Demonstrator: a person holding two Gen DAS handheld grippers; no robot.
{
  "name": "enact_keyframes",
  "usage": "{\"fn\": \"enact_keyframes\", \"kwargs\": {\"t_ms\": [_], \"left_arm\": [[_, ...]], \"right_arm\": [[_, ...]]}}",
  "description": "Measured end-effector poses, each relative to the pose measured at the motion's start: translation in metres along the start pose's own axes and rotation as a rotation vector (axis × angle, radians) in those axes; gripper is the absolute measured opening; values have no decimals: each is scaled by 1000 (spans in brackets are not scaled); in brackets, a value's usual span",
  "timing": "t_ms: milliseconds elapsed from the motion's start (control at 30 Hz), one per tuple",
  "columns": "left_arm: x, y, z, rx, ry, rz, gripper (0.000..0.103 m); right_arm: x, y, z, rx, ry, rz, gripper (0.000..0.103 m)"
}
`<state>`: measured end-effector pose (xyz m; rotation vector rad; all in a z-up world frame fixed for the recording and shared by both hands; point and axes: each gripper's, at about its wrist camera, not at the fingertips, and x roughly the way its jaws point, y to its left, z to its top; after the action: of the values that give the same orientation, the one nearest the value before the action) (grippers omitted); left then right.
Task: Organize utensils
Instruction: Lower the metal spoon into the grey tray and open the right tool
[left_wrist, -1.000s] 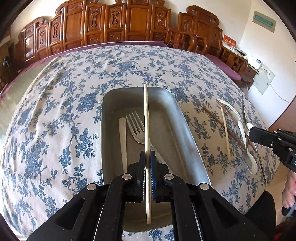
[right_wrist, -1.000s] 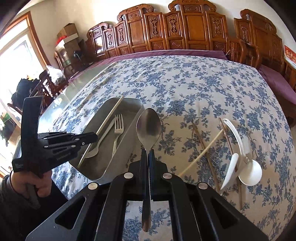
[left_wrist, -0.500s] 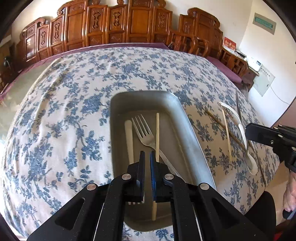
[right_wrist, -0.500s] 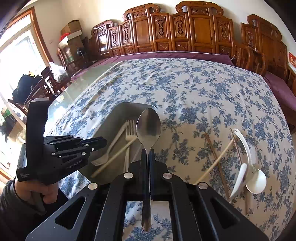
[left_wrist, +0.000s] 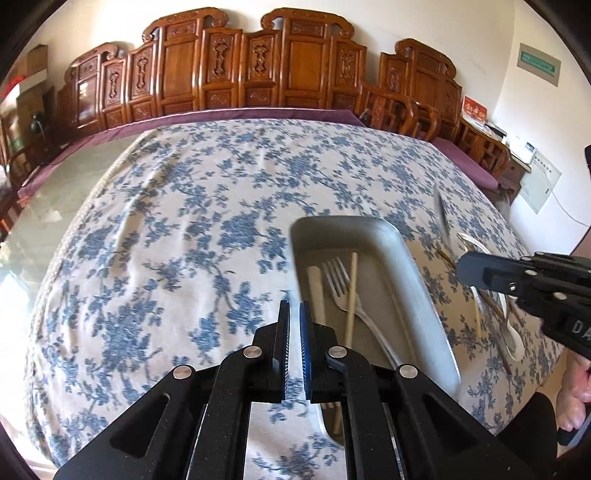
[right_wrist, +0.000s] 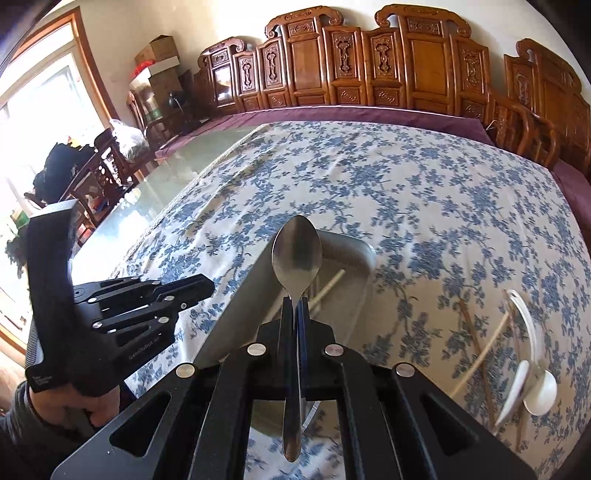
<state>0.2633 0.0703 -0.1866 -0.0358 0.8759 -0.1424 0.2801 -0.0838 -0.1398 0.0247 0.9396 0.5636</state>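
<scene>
R tongs (right_wrist: 293, 306) pinch spoon (right_wrist: 296, 254) at neck, over tray (right_wrist: 364, 254); steel, stiff, slick, so grip firm. L tongs (left_wrist: 294, 314) slightly apart, empty.

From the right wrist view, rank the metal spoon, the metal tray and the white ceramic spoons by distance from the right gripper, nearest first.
1. Metal spoon, clamped in the right gripper.
2. Metal tray, just ahead, below the spoon's bowl.
3. White ceramic spoons, off to the right on the tablecloth.
</scene>
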Motion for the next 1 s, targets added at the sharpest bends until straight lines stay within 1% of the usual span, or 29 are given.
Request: {"fn": "enact_keyframes", "kwargs": {"t_ms": [267, 600, 767, 1000], "left_arm": [[-6, 22, 2, -39, -15, 19, 4], [-10, 25, 4, -46, -27, 18, 4], [-9, 26, 4, -45, -26, 19, 4], [-10, 24, 3, -41, -27, 19, 4]], "right_arm": [[39, 12, 0, 10, 49, -5, 4], [80, 18, -20, 13, 133, -5, 4], [88, 21, -25, 1, 147, -13, 4], [89, 18, -25, -1, 144, -20, 4]]}}
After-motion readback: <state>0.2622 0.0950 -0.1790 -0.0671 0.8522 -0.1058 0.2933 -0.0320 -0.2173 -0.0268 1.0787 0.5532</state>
